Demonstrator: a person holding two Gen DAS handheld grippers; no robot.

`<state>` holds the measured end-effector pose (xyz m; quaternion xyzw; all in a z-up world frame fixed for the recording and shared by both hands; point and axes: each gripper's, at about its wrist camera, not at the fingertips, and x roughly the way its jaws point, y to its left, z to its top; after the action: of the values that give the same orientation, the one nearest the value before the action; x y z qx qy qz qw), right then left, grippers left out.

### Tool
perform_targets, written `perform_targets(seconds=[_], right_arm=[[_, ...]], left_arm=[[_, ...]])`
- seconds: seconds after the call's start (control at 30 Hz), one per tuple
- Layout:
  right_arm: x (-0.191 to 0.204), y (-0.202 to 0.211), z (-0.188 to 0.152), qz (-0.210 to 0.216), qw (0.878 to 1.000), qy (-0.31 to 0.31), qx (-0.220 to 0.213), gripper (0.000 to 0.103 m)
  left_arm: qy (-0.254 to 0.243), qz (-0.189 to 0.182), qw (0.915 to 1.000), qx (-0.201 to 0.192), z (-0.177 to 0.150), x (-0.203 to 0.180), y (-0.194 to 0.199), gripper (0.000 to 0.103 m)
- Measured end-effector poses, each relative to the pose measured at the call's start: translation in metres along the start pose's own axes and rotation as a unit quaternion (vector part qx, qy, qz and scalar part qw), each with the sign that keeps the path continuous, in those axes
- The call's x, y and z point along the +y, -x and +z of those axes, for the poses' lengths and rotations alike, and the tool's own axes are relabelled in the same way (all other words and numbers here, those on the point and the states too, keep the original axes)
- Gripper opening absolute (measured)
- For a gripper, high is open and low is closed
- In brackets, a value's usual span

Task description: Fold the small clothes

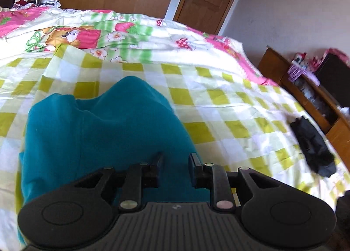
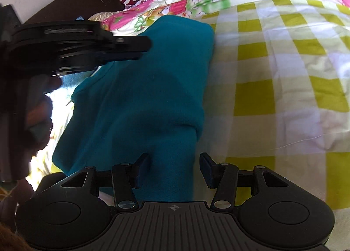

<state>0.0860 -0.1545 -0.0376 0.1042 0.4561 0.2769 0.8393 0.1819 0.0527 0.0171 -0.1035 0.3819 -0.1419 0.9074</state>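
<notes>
A teal fleece garment [image 1: 98, 132] lies partly folded on the yellow-and-white checked sheet [image 1: 218, 106] of the bed. My left gripper [image 1: 176, 159] is open, its fingers over the garment's near right edge, nothing between them. In the right wrist view the same garment [image 2: 153, 89] runs up the middle. My right gripper [image 2: 175, 163] is open with the garment's near end lying between the fingers, not pinched. The left gripper's body [image 2: 65, 49] shows at the left, above the garment's far left part.
A black piece of clothing [image 1: 312, 148] lies near the bed's right edge. A pink and green cartoon quilt [image 1: 109, 29] covers the far side. A wooden shelf unit [image 1: 317, 97] stands right of the bed; wardrobe and door behind.
</notes>
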Motion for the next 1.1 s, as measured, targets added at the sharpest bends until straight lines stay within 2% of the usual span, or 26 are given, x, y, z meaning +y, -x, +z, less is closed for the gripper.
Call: perform_targets(seconds=[0.03, 0.1, 0.17, 0.27, 0.37, 0.43, 0.6, 0.67, 0.8, 0.9, 1.0, 1.1], right_arm=[[0.001, -0.004, -0.001, 0.001, 1.0, -0.005, 0.008, 0.029], [0.008, -0.006, -0.008, -0.012, 1.0, 0.007, 0.015, 0.023], [0.016, -0.003, -0.015, -0.022, 0.999, 0.03, 0.013, 0.021], [0.02, -0.001, -0.019, -0.03, 0.999, 0.031, 0.018, 0.021], [0.033, 0.0, -0.022, -0.034, 0.999, 0.033, 0.021, 0.018], [0.047, 0.004, -0.027, -0.037, 0.998, 0.05, 0.018, 0.018], [0.055, 0.006, -0.033, -0.049, 0.996, 0.071, 0.032, 0.018], [0.054, 0.008, -0.029, -0.042, 0.996, 0.065, 0.039, 0.021], [0.046, 0.025, -0.023, -0.04, 0.997, 0.051, 0.029, 0.025], [0.032, 0.045, -0.008, -0.058, 0.997, 0.041, -0.013, 0.027], [0.02, 0.046, 0.017, -0.069, 0.996, 0.023, -0.057, 0.039], [0.021, 0.023, 0.048, -0.096, 0.99, 0.039, -0.097, 0.04]], left_arm=[[-0.002, 0.018, 0.9998, 0.01, 0.001, 0.005, -0.011, 0.032], [0.009, 0.03, 0.9991, 0.027, 0.0, 0.015, -0.028, 0.025], [0.023, 0.028, 0.9991, 0.024, -0.002, 0.023, -0.033, 0.024], [0.014, 0.037, 0.9991, 0.013, -0.003, 0.022, -0.033, 0.023], [0.035, 0.045, 0.9984, 0.0, 0.002, 0.026, -0.032, 0.022], [0.023, 0.043, 0.9987, -0.008, 0.004, 0.022, -0.025, 0.022], [-0.037, 0.012, 0.9987, -0.033, 0.01, -0.002, 0.007, 0.024], [-0.049, 0.011, 0.998, -0.038, 0.011, -0.008, 0.014, 0.025], [-0.025, 0.03, 0.9984, -0.042, 0.005, 0.012, 0.026, 0.025], [-0.028, 0.078, 0.9953, -0.05, -0.01, 0.032, 0.038, 0.026], [-0.004, 0.118, 0.9924, -0.036, -0.027, 0.058, 0.033, 0.027], [0.005, 0.124, 0.9917, -0.035, -0.037, 0.069, 0.026, 0.028]])
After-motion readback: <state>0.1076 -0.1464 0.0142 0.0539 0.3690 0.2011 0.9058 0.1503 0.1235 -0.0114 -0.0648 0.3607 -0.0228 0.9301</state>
